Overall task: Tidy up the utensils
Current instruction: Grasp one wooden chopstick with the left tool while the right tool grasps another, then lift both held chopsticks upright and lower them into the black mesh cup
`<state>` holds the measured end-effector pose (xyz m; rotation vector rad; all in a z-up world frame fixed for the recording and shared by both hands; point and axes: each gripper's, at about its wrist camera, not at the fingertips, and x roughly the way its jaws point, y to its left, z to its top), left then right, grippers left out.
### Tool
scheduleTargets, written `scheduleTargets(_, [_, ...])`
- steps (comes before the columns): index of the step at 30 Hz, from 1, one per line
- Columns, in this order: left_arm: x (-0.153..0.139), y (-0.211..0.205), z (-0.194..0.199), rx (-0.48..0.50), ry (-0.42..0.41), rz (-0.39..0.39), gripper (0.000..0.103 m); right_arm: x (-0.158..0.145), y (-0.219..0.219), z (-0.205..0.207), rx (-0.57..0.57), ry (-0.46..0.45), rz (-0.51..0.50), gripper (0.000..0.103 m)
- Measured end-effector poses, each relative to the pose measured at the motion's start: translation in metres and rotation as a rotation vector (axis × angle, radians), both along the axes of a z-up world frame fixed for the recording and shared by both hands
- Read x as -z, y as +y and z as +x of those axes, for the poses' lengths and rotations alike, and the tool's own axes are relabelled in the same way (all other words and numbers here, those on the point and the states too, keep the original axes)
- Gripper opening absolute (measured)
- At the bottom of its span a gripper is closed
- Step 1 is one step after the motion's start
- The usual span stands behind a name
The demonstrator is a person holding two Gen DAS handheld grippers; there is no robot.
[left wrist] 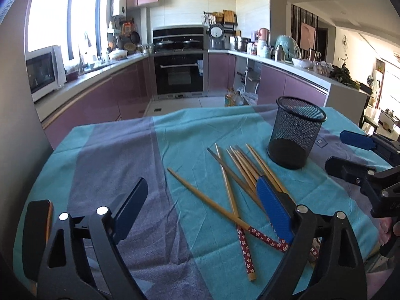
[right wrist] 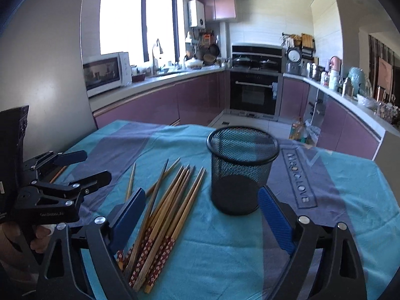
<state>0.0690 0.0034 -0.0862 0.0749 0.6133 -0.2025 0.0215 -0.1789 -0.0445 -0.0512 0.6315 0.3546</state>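
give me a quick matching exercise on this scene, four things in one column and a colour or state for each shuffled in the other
Things:
1. mesh cup
2. chopsticks
3. left gripper
4. microwave

States:
A. lying loose on the teal cloth, red flowered ends
B. white, on the counter by the window
C. black, upright and empty
D. jaws open, nothing between them

Pairs: 1-C, 2-A, 3-D, 4-B
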Motion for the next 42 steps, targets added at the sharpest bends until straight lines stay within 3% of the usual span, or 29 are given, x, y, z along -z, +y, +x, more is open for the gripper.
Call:
scheduleTargets(6, [0.031, -0.009, 0.025, 0.102, 0.153, -0.016, 0.075, 0.028, 0.012, 0.02, -0.035, 0.159, 0.0, 0.061])
scheduleTargets(11, [0.055, -0.014, 0.047, 0.125, 0.271, -0.035, 0.06, 0.037, 0.013, 0.036, -0.031, 0.249, 0.028, 0.047])
scheduleTargets(13, [0.062, -0.014, 0.054, 0.131, 0.303, -0.05, 0.046, 0.04, 0.012, 0.04, -0.03, 0.275, 0.038, 0.042])
scheduleTargets(14, [0.065, -0.014, 0.058, 0.133, 0.313, -0.058, 0.044, 0.042, 0.013, 0.041, -0.027, 0.282, 0.037, 0.039])
scheduleTargets(20, [0.068, -0.013, 0.068, 0.148, 0.338, -0.093, 0.034, 0.048, 0.017, 0.048, -0.035, 0.292, 0.004, 0.035])
scheduleTargets(22, [0.062, -0.013, 0.069, 0.159, 0.349, -0.108, 0.023, 0.047, 0.017, 0.048, -0.035, 0.295, -0.009, 0.035])
scheduleTargets(25, [0.061, -0.012, 0.071, 0.167, 0.351, -0.107, 0.018, 0.046, 0.02, 0.049, -0.03, 0.295, -0.047, 0.031])
scheduleTargets(30, [0.059, -0.005, 0.073, 0.132, 0.361, -0.104, 0.023, 0.049, 0.027, 0.055, -0.033, 0.306, -0.088, 0.031])
scheduleTargets(34, [0.059, 0.0, 0.077, 0.128, 0.373, -0.127, 0.022, 0.05, 0.032, 0.06, -0.031, 0.295, -0.108, 0.03])
scheduleTargets(37, [0.061, 0.003, 0.079, 0.111, 0.374, -0.126, 0.014, 0.05, 0.03, 0.064, -0.024, 0.301, -0.087, 0.021])
scheduleTargets(39, [0.061, 0.007, 0.078, 0.101, 0.377, -0.138, 0.01, 0.051, 0.028, 0.065, -0.025, 0.308, -0.071, 0.009])
scheduleTargets(42, [0.062, 0.008, 0.078, 0.088, 0.378, -0.144, 0.01, 0.051, 0.024, 0.064, -0.021, 0.315, -0.048, 0.006])
